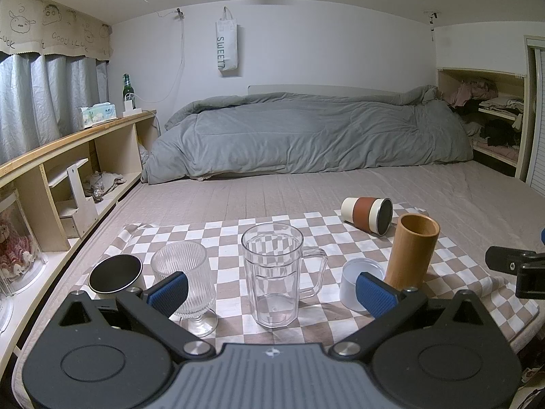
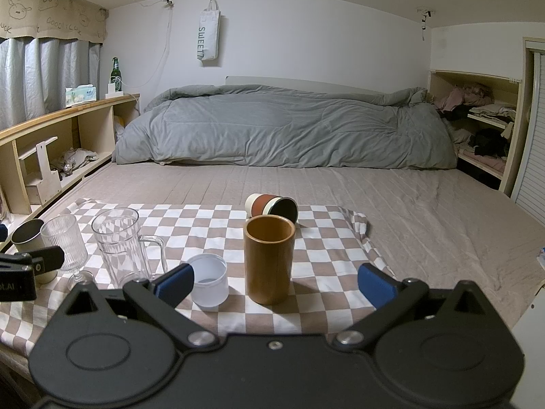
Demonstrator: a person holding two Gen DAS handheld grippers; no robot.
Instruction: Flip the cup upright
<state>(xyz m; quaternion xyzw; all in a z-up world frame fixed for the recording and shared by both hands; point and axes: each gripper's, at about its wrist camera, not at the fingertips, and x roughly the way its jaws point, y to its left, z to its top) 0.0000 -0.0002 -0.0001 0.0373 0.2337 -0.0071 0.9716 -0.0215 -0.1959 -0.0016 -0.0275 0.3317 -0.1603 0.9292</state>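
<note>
- The cup (image 2: pixel 271 208), cream with a rust-brown band and a dark inside, lies on its side at the far edge of the checked cloth (image 2: pixel 211 225), its mouth turned to the near right.
- In the right wrist view the right claw (image 2: pixel 274 284) hangs low over the near edge of the cloth with its blue pads spread wide and nothing between them; the cup sits well beyond it, roughly in line with the gap.
- A bamboo tumbler (image 2: pixel 269 259) stands upright between that claw and the cup, just in front of the cup.
- The left claw (image 1: pixel 270 293) is likewise spread wide and holds nothing; from its view the cup (image 1: pixel 368 216) lies far off to the upper right, well apart from its fingers.
- In the left view a clear mug (image 1: pixel 274 272) stands straight ahead, with a ribbed glass (image 1: pixel 185 279) and a dark-lined cup (image 1: pixel 115 272) to its left, and a white cup (image 1: pixel 357 283) and the tumbler (image 1: pixel 410 250) to its right, all upright.
- A white bag (image 2: pixel 208 35) on the back wall reads "SWEET" down its length.
- The curtain valance (image 2: pixel 51 20) carries cartoon faces and the hand-lettered words "GOOD LUCK".
- A green bottle (image 2: pixel 115 71) and a tissue box (image 2: pixel 80 95) stand on the shelf at left; their print is too small to read.
</note>
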